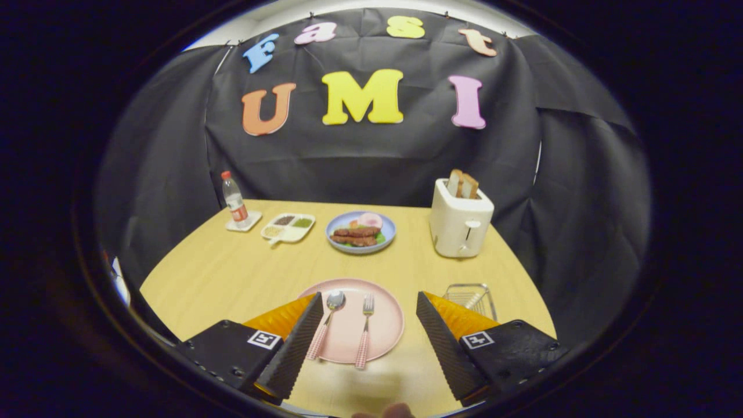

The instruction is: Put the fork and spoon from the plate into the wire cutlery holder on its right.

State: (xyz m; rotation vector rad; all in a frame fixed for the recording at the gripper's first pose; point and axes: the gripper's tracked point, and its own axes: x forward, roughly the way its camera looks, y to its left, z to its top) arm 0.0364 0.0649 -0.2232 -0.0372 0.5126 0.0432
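Observation:
A pink plate (383, 316) lies on the wooden table between my fingers. On it rest a spoon (328, 321) and a fork (365, 331), side by side, both with pink checked handles pointing toward me; the spoon is left of the fork. The left finger hides part of the plate's left rim. The wire cutlery holder (471, 297) stands just right of the plate, partly hidden behind the right finger. My gripper (370, 305) is open wide above the plate, with nothing held between its fingers.
Beyond the plate sits a blue plate of food (360, 231). A white toaster (460, 222) with bread stands at the back right. A divided condiment tray (288, 227) and a water bottle (235, 202) stand at the back left.

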